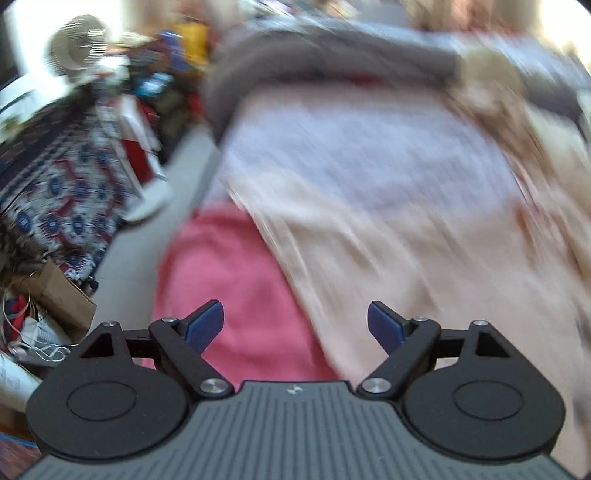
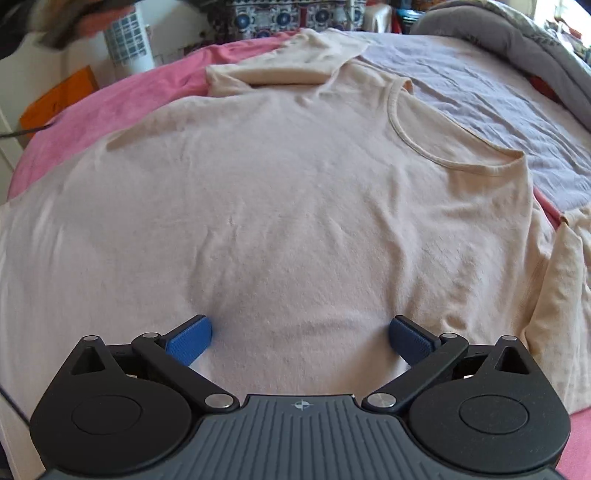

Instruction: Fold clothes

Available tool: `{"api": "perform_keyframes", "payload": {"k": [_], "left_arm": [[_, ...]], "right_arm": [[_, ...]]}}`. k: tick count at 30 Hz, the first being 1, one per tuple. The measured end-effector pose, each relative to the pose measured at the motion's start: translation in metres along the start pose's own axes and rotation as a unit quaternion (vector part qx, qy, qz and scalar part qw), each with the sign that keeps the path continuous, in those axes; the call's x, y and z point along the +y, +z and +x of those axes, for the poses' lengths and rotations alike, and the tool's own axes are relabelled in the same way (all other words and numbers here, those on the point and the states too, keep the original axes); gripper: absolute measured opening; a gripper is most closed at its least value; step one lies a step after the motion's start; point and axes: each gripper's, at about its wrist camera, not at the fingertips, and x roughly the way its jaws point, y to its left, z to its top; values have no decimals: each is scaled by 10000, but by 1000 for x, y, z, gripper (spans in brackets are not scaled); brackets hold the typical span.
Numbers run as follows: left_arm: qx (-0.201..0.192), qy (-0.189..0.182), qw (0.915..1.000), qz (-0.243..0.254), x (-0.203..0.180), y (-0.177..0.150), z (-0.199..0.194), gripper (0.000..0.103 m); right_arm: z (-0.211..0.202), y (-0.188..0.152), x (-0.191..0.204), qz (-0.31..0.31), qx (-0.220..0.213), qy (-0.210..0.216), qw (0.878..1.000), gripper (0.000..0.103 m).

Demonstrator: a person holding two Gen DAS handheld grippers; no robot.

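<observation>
The left tool (image 1: 295,325) hangs spread and empty over a pink sheet (image 1: 229,280), its blurred view alone showing a patterned cloth (image 1: 62,192) beside the bed. The right tool (image 2: 300,341), spread wide, rests its pads on the cream T-shirt (image 2: 280,192) lying flat, with only its sharper view showing the neckline (image 2: 413,140).

My left wrist view is smeared with motion blur: the cream shirt (image 1: 369,240) and pink blanket (image 1: 229,280) are streaks, only the left gripper (image 1: 295,325) is crisp. Window glare (image 1: 33,29) blows out the top left corner. My right wrist view is sharp, daylight soft and even, a faint shadow under the right gripper (image 2: 301,339) fingers (fabric weave readable). Both views bulge fisheye-style, dark vignette at the corners.
</observation>
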Motion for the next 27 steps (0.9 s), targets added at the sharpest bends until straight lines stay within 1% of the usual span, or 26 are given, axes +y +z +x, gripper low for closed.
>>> {"api": "perform_keyframes", "payload": {"k": [2,3,6,8,9,11,15,16,18,20,22,24,25,26,27], "left_arm": [[-382,127,9982,-454,9,18,25,86],[-458,193,9970,-597,13,25,37,87],[-564,622,9919,-951,13,45,78,87],[-585,976,9882,-1022,12,54,101,87],[-536,1098,9874,-1003,14,61,113,87],[-345,1170,9875,-994,12,69,134,86],[54,1081,9903,-867,7,81,170,86],[151,1048,9906,-868,7,82,179,86],[228,1002,9899,-974,9,85,191,86],[148,996,9877,-1196,15,83,198,81],[-16,1041,9831,-1507,23,79,200,79],[-60,930,9805,-1729,30,74,201,72],[-84,873,9805,-1759,32,72,201,71],[-128,860,9813,-1719,32,71,200,62],[-173,895,9824,-1631,31,71,199,50]], "right_arm": [[-3,-2,-1,8,-41,14,10000,103],[-4,-2,-1,20,-58,17,10000,103],[0,-3,2,62,-145,-18,9999,103],[-2,-3,3,105,-209,-47,9997,103],[-3,-4,4,130,-243,-60,9996,103],[-3,-6,4,179,-327,-90,9993,103],[-4,-10,4,264,-473,-121,9985,103],[-4,-10,4,278,-492,-124,9983,103],[-4,-10,4,289,-510,-127,9982,103],[-4,-10,4,290,-531,-116,9981,103],[-4,-11,4,294,-557,-104,9980,103],[-3,-11,4,300,-587,-97,9978,103],[-3,-11,4,303,-603,-95,9977,103],[-3,-12,4,306,-619,-92,9976,103],[-3,-12,4,309,-635,-90,9975,103]]}}
